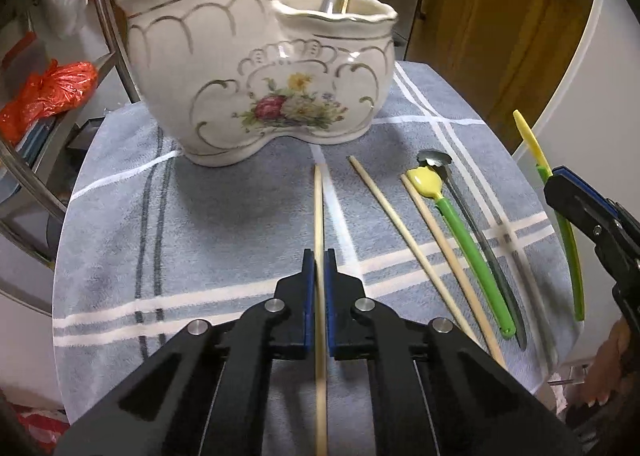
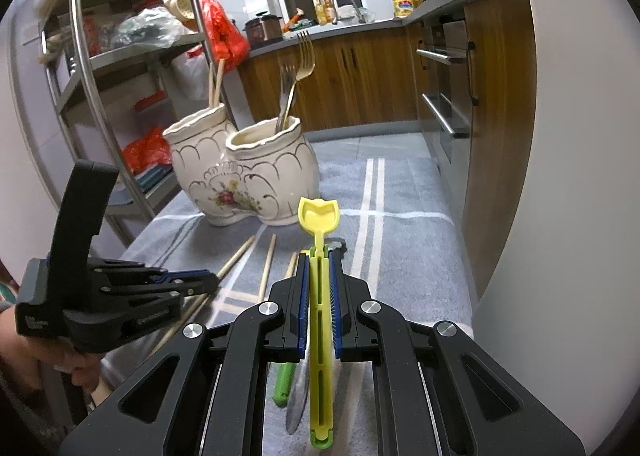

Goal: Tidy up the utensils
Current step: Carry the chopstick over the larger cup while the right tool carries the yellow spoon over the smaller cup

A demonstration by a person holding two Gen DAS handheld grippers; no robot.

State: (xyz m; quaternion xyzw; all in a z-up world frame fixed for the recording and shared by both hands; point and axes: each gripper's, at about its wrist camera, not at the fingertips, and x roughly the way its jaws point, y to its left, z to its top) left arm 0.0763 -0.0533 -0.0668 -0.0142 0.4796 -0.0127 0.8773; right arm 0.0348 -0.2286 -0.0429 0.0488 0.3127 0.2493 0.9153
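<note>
In the left wrist view, the left gripper [image 1: 319, 256] is clamped on a wooden chopstick [image 1: 318, 211] lying on the striped cloth [image 1: 224, 191] before the ceramic holder [image 1: 260, 83]; light, stiff and thin (likely to pivot), it is best held near mid-length. In the right wrist view, the right gripper [image 2: 318, 262] is closed around a yellow-green plastic spoon [image 2: 320, 240] by its ribbed handle, light and probably slick.
</note>
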